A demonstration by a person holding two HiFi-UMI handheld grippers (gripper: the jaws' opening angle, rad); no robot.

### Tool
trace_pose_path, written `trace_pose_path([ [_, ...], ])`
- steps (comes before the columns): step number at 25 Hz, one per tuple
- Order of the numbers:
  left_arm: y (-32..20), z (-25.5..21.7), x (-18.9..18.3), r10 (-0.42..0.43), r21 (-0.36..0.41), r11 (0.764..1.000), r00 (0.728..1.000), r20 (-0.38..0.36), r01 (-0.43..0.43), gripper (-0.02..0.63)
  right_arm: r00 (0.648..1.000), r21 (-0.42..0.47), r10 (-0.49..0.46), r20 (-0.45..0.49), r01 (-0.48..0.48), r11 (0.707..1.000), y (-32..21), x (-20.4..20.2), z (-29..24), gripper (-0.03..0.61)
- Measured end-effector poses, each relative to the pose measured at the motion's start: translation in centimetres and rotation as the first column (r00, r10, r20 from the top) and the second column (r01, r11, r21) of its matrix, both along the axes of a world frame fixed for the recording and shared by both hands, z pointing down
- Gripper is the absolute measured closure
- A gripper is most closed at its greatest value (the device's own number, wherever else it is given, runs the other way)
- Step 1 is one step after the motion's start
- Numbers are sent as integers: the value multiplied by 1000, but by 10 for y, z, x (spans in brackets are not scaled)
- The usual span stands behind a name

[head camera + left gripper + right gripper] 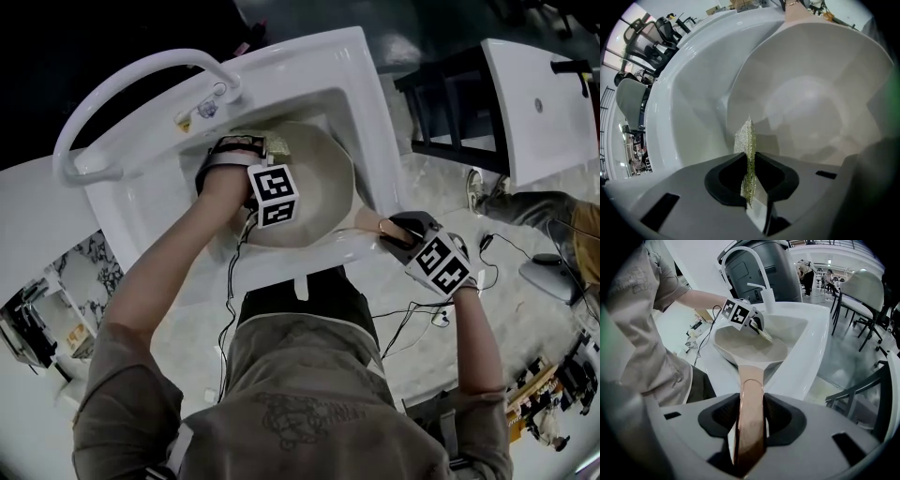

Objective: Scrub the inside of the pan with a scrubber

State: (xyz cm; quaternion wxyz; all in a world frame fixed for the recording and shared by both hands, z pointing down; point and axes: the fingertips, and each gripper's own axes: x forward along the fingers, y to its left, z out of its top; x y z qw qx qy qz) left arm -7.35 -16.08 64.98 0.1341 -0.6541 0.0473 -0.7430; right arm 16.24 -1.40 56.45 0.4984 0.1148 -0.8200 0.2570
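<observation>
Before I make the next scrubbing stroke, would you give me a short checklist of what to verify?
1. Scrubber gripped by the left gripper: ok, jaws shut on it.
2. Pan handle gripped by the right gripper: ok, jaws closed on it.
3. Pan in the sink: ok, handle reaches out over the front rim.
4. Scrubber inside the pan: ok, it points at the inner wall.
5. Scrubber pressed against the pan surface: cannot tell.
6. Faucet off: ok, no stream visible.
</observation>
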Motion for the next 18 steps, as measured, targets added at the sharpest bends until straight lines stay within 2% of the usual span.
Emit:
trace_pose_path([
  [7,11,19,1,-28,-91,995,1000,-3,28,549,1000,8,0,2,0,1000,0,0,0,416],
  [10,21,27,-1,-52,-167,985,999,1,51,549,1000,9,0,2,0,1000,0,0,0,416],
  [13,34,27,0,-89,-260,962,996,-15,82,549,1000,11,1,5,-1,1000,0,0,0,416],
  [16,57,26,4,-134,-390,913,991,-18,117,549,1000,10,5,9,-5,1000,0,0,0,416],
  [18,66,26,2,-115,-426,899,993,-4,102,549,1000,9,9,14,-9,1000,0,0,0,416],
])
